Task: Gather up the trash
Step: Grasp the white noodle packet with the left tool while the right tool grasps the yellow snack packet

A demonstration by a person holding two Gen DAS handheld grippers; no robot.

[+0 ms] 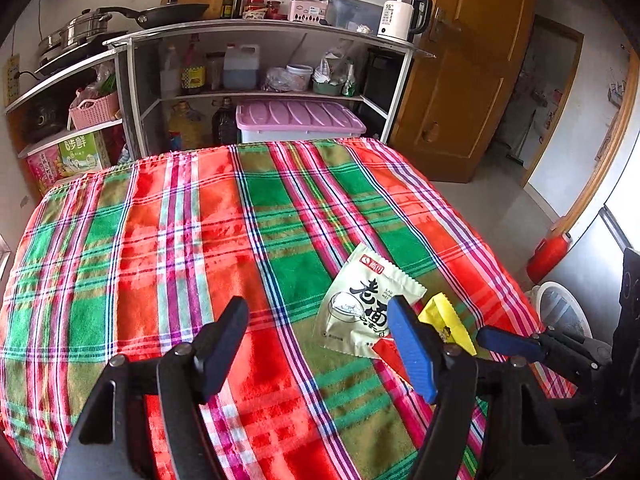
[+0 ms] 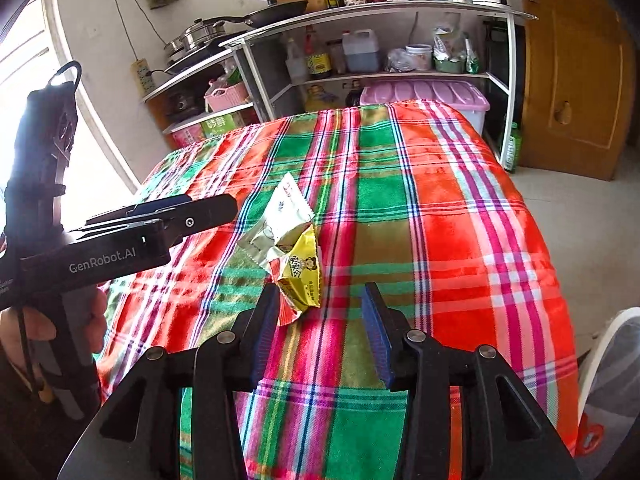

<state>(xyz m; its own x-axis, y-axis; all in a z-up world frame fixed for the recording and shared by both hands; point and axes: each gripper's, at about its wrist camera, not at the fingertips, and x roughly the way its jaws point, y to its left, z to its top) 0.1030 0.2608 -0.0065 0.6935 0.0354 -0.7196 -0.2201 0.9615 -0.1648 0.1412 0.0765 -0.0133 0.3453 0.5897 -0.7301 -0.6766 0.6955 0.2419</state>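
a table draped in a woven plaid cloth (image 1: 168, 240) of red, green and pink stripes fills both views, its fabric soft and slightly rumpled at the far edge. near its right side lie the bits of trash: a pale green noodle seasoning packet (image 1: 362, 304) with a serrated top edge and bold black characters, flat and glossy, and touching it a crinkled yellow snack wrapper (image 1: 450, 320) with a red strip under its corner. from the right wrist view the same pale packet (image 2: 280, 216) looks creased and foil-like, and the yellow wrapper (image 2: 302, 276) overlaps its near end. the left gripper (image 1: 320, 344) hovers over the cloth with its jaws spread wide and nothing between them; its blue ribbed pad stands in front of the packet's right corner and hides part of the yellow wrapper. the right gripper (image 2: 320, 324) is also released, jaws apart, with the yellow wrapper's near corner just at its left finger; whether they touch is hard to tell. behind the table stands a white metal shelf unit (image 1: 256, 28) carrying a black frying pan (image 1: 172, 14), a steel steamer pot (image 1: 82, 30), sauce bottles and a white electric kettle (image 1: 400, 20). a lilac-lidded plastic storage bin (image 1: 298, 118) sits on the lower level, a pink woven basket (image 1: 94, 110) to the left, and a wooden door (image 1: 468, 80) to the right.
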